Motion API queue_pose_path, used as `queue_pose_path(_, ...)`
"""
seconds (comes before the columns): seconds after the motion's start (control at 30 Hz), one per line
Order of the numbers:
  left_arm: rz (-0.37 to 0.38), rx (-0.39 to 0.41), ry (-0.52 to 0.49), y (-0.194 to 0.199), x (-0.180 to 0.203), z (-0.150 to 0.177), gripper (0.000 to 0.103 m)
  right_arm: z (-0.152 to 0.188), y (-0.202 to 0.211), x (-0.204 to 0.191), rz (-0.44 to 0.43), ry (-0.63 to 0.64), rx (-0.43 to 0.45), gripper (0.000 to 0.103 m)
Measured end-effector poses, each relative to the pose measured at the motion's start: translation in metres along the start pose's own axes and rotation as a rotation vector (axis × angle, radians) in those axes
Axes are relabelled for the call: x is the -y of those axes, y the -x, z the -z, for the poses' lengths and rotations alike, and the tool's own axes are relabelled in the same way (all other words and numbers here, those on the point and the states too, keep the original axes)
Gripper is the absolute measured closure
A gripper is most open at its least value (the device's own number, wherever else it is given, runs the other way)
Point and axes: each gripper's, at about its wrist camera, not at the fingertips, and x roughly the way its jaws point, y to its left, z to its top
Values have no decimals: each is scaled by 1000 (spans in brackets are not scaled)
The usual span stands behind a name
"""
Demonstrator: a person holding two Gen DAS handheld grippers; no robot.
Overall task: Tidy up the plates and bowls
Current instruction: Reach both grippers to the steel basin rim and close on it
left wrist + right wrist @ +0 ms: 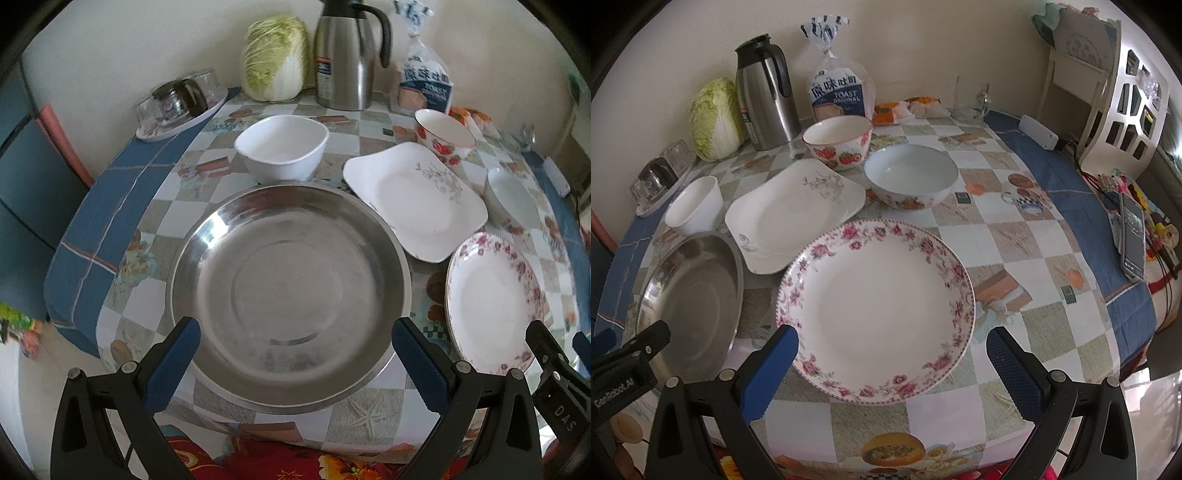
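Both grippers, left gripper (295,354) over the steel pan (288,291) and right gripper (892,363) over the flowered plate (875,306), are hovering wide and empty at the table's near edge, so pinching a near rim squarely seems wisest.

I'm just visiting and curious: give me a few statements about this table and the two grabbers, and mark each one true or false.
1. Both the left gripper and the right gripper are open and hold nothing. True.
2. The steel basin has a bowl inside it. False: it is empty.
3. The strawberry bowl stands behind the rectangular plate, nearer the wall. True.
4. The floral round plate is stacked on the rectangular plate. False: it lies by itself on the tablecloth.
5. The cabbage lies in the plain white bowl. False: it stands by the wall, beside the steel jug.
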Motion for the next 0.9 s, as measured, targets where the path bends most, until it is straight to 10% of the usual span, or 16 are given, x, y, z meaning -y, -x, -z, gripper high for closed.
queue_pose_path(0.53,237,268,278,28,-82,-13,0,-18,-1,-37,-143,22,123,0)
queue_pose_path(0.9,168,244,333,0,-130,-7,0,-21,-22,-74,-282,39,84,0)
